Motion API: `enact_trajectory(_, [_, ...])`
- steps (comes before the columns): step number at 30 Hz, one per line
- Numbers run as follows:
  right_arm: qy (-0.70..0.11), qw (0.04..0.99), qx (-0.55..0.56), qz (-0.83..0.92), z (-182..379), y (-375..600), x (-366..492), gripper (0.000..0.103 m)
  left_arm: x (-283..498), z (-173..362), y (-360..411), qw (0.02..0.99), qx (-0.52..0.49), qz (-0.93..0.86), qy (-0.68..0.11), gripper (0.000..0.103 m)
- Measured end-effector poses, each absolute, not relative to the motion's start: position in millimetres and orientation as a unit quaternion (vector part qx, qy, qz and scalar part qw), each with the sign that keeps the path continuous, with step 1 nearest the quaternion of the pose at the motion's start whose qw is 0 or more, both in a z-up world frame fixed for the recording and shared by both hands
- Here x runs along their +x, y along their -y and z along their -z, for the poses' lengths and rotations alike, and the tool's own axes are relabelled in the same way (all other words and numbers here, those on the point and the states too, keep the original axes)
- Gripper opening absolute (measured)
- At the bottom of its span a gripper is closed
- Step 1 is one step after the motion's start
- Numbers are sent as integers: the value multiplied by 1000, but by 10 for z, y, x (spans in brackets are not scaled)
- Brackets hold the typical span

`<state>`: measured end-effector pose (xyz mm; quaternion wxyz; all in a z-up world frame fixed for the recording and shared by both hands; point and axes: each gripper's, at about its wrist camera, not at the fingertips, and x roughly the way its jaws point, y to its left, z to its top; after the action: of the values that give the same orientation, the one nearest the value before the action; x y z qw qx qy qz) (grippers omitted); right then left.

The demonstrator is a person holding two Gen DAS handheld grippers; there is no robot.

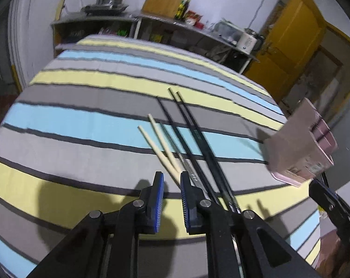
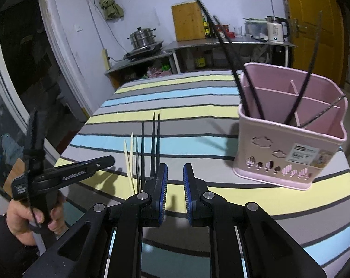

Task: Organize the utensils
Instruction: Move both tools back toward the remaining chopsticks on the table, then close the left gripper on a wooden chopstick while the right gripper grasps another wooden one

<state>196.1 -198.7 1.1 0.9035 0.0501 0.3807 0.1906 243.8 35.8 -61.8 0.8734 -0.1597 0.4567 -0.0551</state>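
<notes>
Chopsticks, black and pale, are lying side by side on the striped bench before the released, empty left claw. The right claw is hovering released beside the pink caddy, which is holding more.

I'm seeing open striped tablecloth lying between the loose chopsticks and the pink holder (its standing black sticks are leaning out overhead), so they're blocking passage above it.
</notes>
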Motion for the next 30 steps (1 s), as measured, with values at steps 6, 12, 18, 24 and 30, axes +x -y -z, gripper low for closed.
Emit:
enact_trajectory(6, [-396,896,45,-198,128,1916,2110,14,2676,780,-463,866,-190,37,-461,14])
enact_trajectory(12, [-406,890,45,-203,234,1869,2205,14,2822,844,-446,868,-179,25,-462,14])
enact_trajectory(18, [-411,887,44,-205,285,1844,2253,14,2886,841,-365,879,-119,18,-461,8])
enact_trajectory(24, [-411,886,44,-209,281,1809,2274,14,2858,824,-487,881,-93,25,-462,5])
enact_trajectory(30, [-407,883,36,-230,271,1604,2347,14,2765,819,-781,883,-86,2,-462,5])
